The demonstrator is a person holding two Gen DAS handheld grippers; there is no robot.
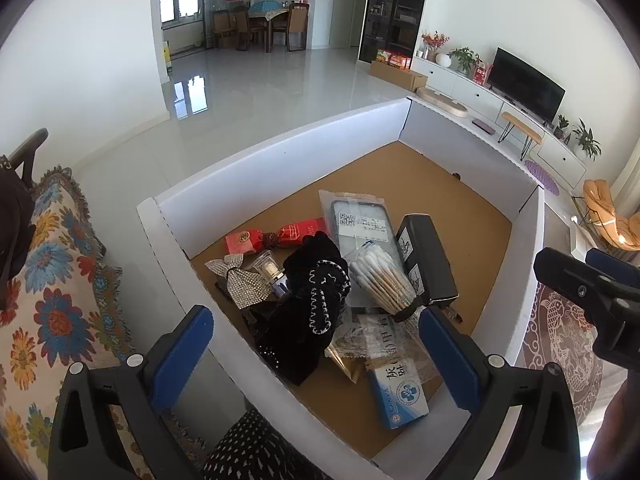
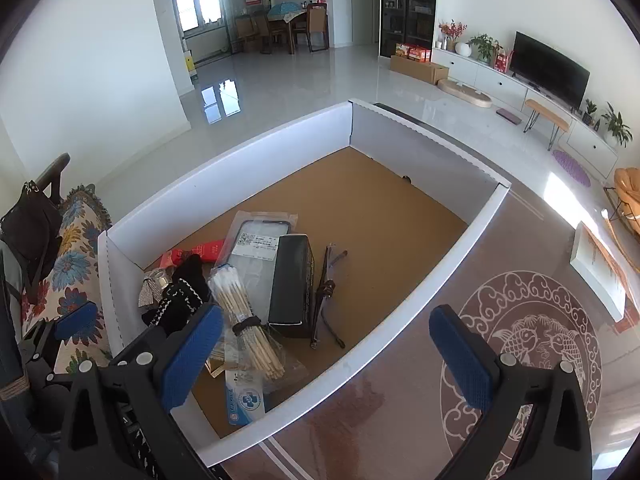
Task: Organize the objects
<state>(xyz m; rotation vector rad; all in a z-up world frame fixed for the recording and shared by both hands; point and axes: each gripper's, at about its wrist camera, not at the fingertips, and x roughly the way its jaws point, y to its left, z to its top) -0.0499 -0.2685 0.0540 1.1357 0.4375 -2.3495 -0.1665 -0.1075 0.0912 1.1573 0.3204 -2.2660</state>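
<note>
Nearest your left lens, the left gripper [image 1: 316, 360] hangs with its blue pads spread wide and nothing between them, over the near corner of the white-walled box [image 1: 280, 140]. Your right gripper [image 2: 326, 356] is likewise wide apart and empty, one finger over the clutter, the other out over the patterned tabletop [image 2: 520, 320].

Everything to be sorted lies heaped at the near-left end of the box's brown floor: a black beaded fabric piece [image 1: 312, 300], a bundle of cotton swabs [image 1: 380, 276] in clear wrap, a black case [image 1: 428, 260], a bagged phone case [image 1: 360, 220], a blue-and-white medicine box [image 1: 400, 396], a rhinestone bow [image 1: 240, 276] and red packets [image 1: 276, 236]. The far end is bare.

I'd judge the step is picking a first item. Take something lying on top, such as the swab bundle or the black case, rather than tugging at a buried packet. Close across the short side; the wrap looks slippery, so pinch at the banded middle. Lift straight up to clear the wall
</note>
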